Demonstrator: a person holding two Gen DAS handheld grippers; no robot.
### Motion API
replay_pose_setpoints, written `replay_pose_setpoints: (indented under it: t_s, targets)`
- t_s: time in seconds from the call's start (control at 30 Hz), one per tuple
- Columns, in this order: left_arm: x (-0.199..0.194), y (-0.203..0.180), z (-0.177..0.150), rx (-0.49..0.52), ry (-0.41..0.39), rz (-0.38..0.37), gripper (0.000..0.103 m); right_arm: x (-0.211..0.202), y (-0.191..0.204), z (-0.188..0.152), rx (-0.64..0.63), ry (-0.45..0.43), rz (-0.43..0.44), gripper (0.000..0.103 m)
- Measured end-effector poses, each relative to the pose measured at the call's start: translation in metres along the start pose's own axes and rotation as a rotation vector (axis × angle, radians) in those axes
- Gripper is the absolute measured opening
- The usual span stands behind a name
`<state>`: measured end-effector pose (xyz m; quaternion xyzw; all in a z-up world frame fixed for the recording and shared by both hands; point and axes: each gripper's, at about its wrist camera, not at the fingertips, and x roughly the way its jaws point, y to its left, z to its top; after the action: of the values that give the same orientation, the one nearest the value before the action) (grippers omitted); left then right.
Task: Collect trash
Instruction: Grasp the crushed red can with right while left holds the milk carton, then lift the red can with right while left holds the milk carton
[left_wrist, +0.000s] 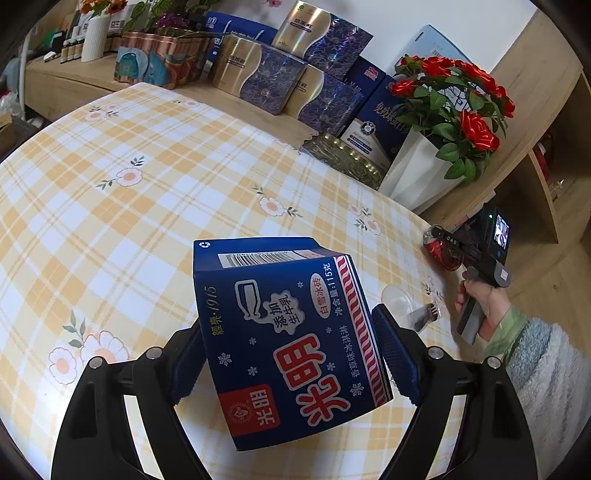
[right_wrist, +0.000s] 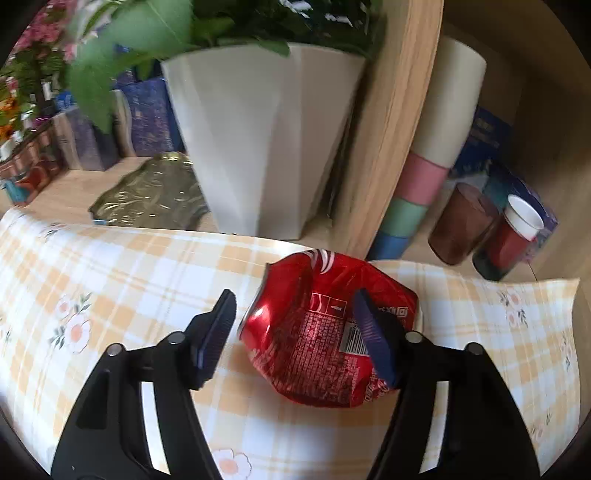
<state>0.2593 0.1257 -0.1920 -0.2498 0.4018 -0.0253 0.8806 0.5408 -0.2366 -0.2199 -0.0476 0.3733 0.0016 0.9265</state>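
Can (right_wrist: 328, 332), crushed and red, lies on its side at the table's (right_wrist: 110, 258) far edge, just before the white vase (right_wrist: 266, 140). Your right gripper (right_wrist: 295, 332) straddles it: right pad over the can, left pad just clear, not clamped. Your left gripper (left_wrist: 291, 350) is clamped on the blue carton (left_wrist: 288, 332), held above the tablecloth. Clear cup (left_wrist: 397, 299) lies near the right edge.

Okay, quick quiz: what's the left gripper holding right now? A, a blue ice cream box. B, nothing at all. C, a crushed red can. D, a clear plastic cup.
A: in the left wrist view the left gripper has its pads pressed on both sides of the blue ice cream box, lifted above the checked tablecloth; the crushed red can lies by the right gripper instead.
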Motion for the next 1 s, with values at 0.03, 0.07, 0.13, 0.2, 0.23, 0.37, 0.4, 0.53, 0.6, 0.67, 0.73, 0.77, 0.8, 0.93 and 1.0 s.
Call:
replay_pose_setpoints:
  t_s: [0.03,0.07,0.13,0.2,0.23,0.37,0.4,0.53,0.6,0.67,0.73,0.77,0.8,0.93,1.0]
  targets:
    - [0.0,0.001,0.0,-0.003,0.002,0.002,0.082,0.003,0.0,0.002,0.022,0.013,-0.009,0.065]
    - [-0.001,0.002,0.0,-0.005,0.003,0.003,0.082,0.007,-0.002,0.003,0.05,0.028,-0.015,0.065]
    - [-0.003,0.004,-0.001,-0.005,0.002,0.005,0.082,0.012,-0.004,0.005,0.076,0.044,-0.028,0.062]
    - [-0.005,0.005,-0.002,-0.004,0.0,0.006,0.082,0.012,-0.004,0.008,0.084,0.042,-0.01,0.046]
    - [-0.006,0.005,-0.002,-0.005,0.0,0.006,0.082,0.009,-0.002,0.008,0.074,0.037,0.004,0.033]
    - [-0.009,0.007,-0.004,-0.011,0.001,0.0,0.081,-0.008,0.002,0.002,0.052,0.017,0.03,0.03]
    - [-0.01,0.008,-0.005,-0.012,0.001,-0.003,0.081,-0.014,0.001,-0.001,0.054,0.01,0.044,0.03]
    - [-0.017,0.006,-0.008,-0.001,-0.005,-0.016,0.081,-0.048,-0.006,-0.017,0.068,-0.025,0.131,0.029]
    - [-0.022,0.003,-0.011,0.007,-0.006,-0.023,0.081,-0.069,-0.01,-0.028,0.074,-0.034,0.173,0.029]
    - [-0.025,0.0,-0.013,0.013,-0.005,-0.031,0.081,-0.092,-0.013,-0.041,0.075,-0.048,0.206,0.029]
    - [-0.03,-0.004,-0.017,0.02,-0.004,-0.04,0.081,-0.11,-0.013,-0.05,0.075,-0.063,0.221,0.029]
    - [-0.034,-0.006,-0.018,0.025,-0.004,-0.043,0.081,-0.122,-0.014,-0.056,0.079,-0.072,0.233,0.029]
    - [-0.038,-0.008,-0.02,0.03,-0.005,-0.047,0.081,-0.134,-0.014,-0.062,0.082,-0.08,0.244,0.029]
    - [-0.051,-0.017,-0.027,0.047,-0.001,-0.064,0.081,-0.175,-0.009,-0.088,0.063,-0.104,0.273,0.029]
    - [-0.06,-0.024,-0.032,0.066,0.003,-0.075,0.081,-0.197,-0.003,-0.101,0.044,-0.117,0.286,0.029]
